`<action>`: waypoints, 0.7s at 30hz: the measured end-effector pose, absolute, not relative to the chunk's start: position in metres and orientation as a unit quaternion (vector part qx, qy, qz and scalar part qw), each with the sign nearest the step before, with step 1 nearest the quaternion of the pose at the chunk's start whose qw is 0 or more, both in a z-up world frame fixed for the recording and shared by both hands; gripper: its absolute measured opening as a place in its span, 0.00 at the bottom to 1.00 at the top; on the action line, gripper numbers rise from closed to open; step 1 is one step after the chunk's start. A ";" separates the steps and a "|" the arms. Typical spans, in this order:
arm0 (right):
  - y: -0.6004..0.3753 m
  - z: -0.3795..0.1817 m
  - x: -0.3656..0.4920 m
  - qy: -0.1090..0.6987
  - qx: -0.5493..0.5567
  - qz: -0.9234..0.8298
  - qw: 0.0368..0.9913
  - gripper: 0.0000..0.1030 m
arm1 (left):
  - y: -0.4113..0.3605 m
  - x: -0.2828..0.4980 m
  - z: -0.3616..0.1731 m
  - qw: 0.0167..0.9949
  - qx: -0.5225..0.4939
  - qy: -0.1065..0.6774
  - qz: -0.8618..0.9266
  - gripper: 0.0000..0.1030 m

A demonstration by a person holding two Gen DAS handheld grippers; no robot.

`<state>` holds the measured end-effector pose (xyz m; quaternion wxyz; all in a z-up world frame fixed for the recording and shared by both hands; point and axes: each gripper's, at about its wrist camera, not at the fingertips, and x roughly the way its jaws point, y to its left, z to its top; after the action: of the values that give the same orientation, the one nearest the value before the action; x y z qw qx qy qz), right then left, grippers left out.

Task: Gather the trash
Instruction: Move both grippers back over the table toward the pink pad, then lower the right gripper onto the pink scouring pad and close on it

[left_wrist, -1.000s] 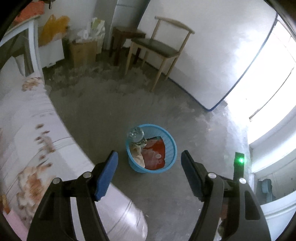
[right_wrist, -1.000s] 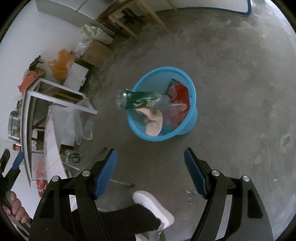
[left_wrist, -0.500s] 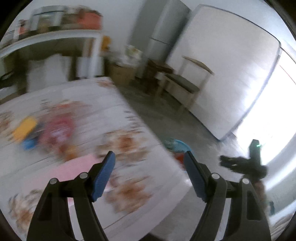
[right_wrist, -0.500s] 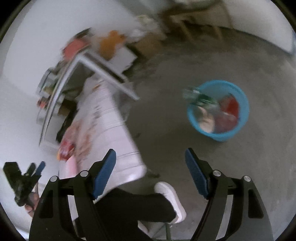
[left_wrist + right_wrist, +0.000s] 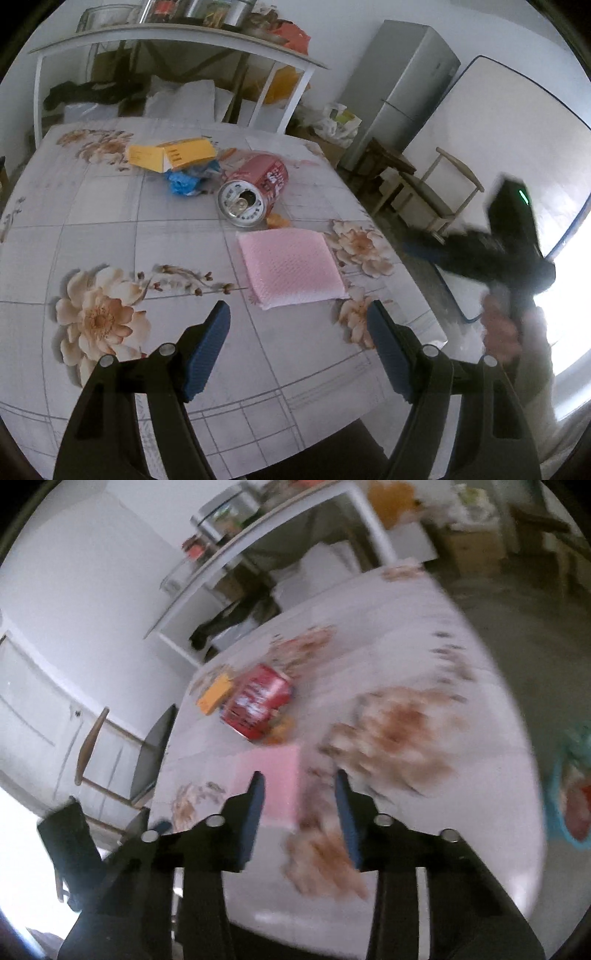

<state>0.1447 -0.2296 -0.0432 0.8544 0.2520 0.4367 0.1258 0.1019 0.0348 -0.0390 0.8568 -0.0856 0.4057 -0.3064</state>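
Both tongs, left tongs (image 5: 297,345) and right tongs (image 5: 299,814), are narrowing on nothing, with the red drink can (image 5: 255,192) and yellow carton (image 5: 171,155) waiting upper centre on the floral worktop (image 5: 110,236).

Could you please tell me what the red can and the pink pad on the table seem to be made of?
The red can looks like thin metal: its silvery top rim is shiny and has a pull-tab opening. The pink pad seems soft, probably foam or sponge under a mesh-textured cover; its surface is matte and dimpled.

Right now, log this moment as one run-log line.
left gripper: closing, empty, over table | right gripper: closing, empty | red can: on its side | basket: on floor
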 end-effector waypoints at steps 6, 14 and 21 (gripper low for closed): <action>-0.193 -0.066 0.217 0.488 0.214 0.122 0.837 0.18 | 0.034 0.107 -0.049 0.847 -0.099 0.415 -0.317 0.43; -0.177 -0.090 0.217 0.537 0.178 0.113 0.817 0.17 | 0.026 0.111 -0.065 0.827 -0.101 0.440 -0.335 0.23; -0.173 -0.096 0.161 0.565 0.178 0.129 0.796 0.19 | 0.036 0.113 -0.071 0.825 -0.107 0.450 -0.327 0.20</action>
<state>0.1610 -0.1727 -0.0955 0.7956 0.1777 0.5647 0.1291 0.1128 0.0357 -0.0707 0.8245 -0.1068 0.4496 -0.3265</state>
